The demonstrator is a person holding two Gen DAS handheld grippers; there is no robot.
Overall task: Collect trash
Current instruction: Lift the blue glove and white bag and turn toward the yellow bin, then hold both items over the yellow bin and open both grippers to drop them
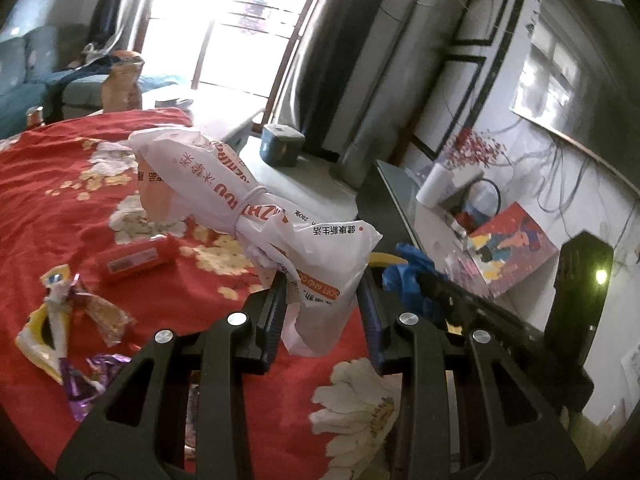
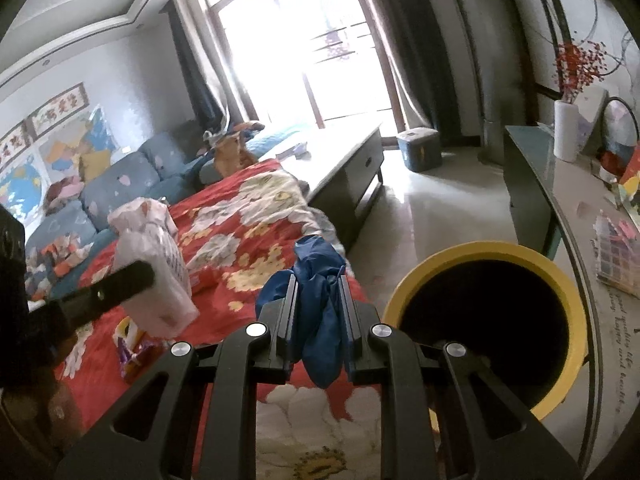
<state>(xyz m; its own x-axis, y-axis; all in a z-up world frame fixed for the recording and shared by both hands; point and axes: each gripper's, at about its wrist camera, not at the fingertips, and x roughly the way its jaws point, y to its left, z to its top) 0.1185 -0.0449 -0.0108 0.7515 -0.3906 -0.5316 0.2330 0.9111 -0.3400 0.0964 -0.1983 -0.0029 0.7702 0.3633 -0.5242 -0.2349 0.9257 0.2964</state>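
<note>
- White printed plastic bag (image 1: 256, 216), knotted at the middle, hangs off the left gripper (image 1: 322, 300) above the red floral bedspread (image 1: 60, 184). Looks light and limp, film probably slippery; pinching the bunched film below the knot is the sound hold.
- Crumpled blue plastic bag (image 2: 318, 304) is clamped in the right gripper (image 2: 319, 308), just left of the yellow-rimmed bin (image 2: 486, 320). Soft, near weightless, likely to cling to the pads on release.
- Loose wrappers left on the bedspread: red packet (image 1: 140, 260), yellow-white wrapper (image 1: 52, 320), purple foil (image 1: 88, 380).
- Both grippers tilt forward and down, side by side, jaws narrow and closed on film. Left sits over the bed; right is nearer the bin mouth.
</note>
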